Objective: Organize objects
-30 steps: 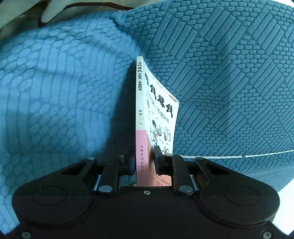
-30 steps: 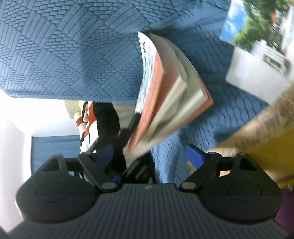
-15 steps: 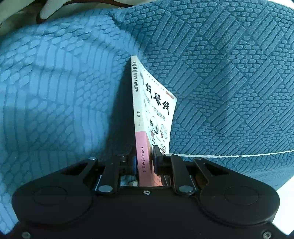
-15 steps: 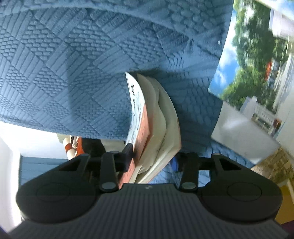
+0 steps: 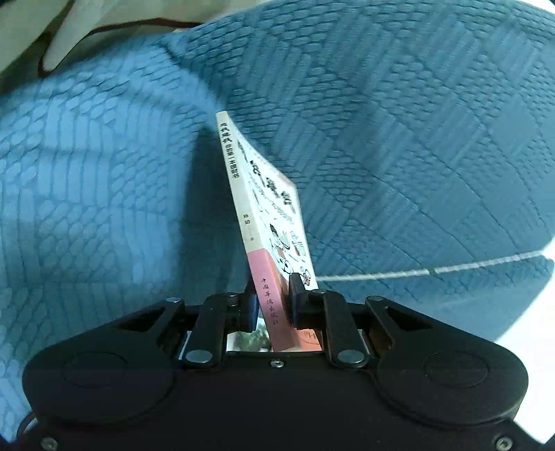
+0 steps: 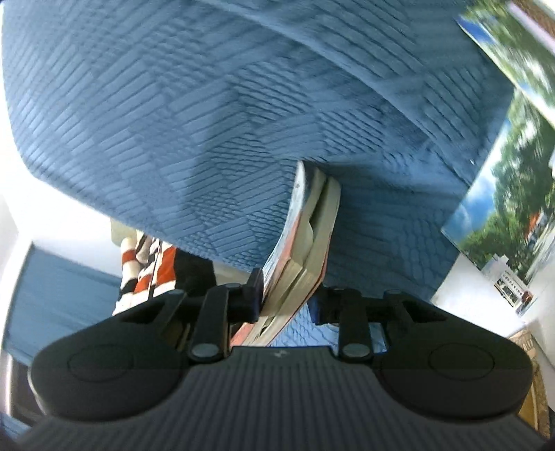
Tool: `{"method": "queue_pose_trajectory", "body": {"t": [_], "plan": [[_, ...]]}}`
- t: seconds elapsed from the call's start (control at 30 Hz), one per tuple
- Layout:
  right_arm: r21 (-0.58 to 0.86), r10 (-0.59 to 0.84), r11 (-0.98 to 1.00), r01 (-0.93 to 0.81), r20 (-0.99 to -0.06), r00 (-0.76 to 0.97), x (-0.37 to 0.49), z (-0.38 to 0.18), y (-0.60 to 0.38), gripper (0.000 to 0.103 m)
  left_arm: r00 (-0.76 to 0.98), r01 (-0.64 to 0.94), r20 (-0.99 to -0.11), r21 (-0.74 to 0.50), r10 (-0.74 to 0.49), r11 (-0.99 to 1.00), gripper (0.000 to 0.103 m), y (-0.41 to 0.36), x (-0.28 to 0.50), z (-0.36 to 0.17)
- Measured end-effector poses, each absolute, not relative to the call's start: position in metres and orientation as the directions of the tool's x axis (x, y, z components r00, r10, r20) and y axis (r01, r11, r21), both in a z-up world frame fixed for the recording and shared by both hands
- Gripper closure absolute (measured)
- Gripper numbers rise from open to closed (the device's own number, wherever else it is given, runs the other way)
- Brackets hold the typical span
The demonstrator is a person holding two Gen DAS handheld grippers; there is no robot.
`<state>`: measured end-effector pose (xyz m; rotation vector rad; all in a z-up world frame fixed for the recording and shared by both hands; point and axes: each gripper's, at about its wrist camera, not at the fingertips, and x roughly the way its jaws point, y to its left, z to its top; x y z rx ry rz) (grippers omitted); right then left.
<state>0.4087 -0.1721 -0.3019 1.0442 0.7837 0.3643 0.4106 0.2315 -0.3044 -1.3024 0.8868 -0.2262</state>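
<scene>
- Paperback book [image 5: 269, 222], white cover with black characters and a cartoon drawing, pink band at its lower end, stands on edge above blue textured fabric [image 5: 399, 132], spine toward the left wrist camera and tilted a little to the left.
- Left gripper [image 5: 271, 305] is clamped on the pink lower end of the spine, one pad on each cover, both touching.
- From the right wrist view the same book [image 6: 310, 243] is seen from its page side: pages fan slightly apart, the cover bows, and the far end reaches toward the fabric; whether it touches cannot be told.
- Right gripper [image 6: 288, 298] has just been closing with the book's page block between its jaws. Its left pad presses on the white cover; the right pad sits just beside the orange back cover, and contact there cannot be told through the blur.
- Blue fabric [image 6: 173, 121], quilted in blocks of bars and scales, fills most of both views; a thin white line [image 5: 433, 270] crosses it at the right of the left wrist view.
- Photo print [image 6: 499, 215] of trees and sky lies at the right edge of the right wrist view, well apart from the book.
- Orange-and-white striped object [image 6: 142, 267] shows below the fabric's lower left edge in that view.
- Pale cloth [image 5: 69, 31] shows at the top left corner of the left wrist view.
</scene>
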Motion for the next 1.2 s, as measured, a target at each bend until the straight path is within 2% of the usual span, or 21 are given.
{"method": "queue_pose_trajectory", "body": {"t": [0.33,0.57,0.87,1.03,1.2], "plan": [[0.845,0.601,0.534,0.028,-0.403,0.69,0.362,-0.241,-0.174,0.074,0.646,-0.251,-0.403,-0.914,-0.648,0.319,0.086,0.227,0.371,-0.252],[0.839,0.577,0.544,-0.007,-0.368,0.729,0.327,-0.183,-0.184,0.074,0.63,-0.162,-0.358,-0.929,-0.689,0.334,0.086,0.214,0.347,-0.189],[0.818,0.505,0.575,0.018,-0.373,0.778,0.268,-0.117,-0.197,0.074,0.558,-0.098,-0.335,-0.935,-0.759,0.34,0.085,0.192,0.319,-0.133],[0.813,0.476,0.581,0.037,-0.376,0.795,0.237,-0.114,-0.202,0.074,0.522,-0.084,-0.349,-0.929,-0.778,0.36,0.085,0.186,0.297,-0.13],[0.813,0.462,0.579,0.063,-0.391,0.796,0.214,-0.139,-0.204,0.074,0.481,-0.096,-0.379,-0.919,-0.79,0.383,0.085,0.184,0.278,-0.153]]}}
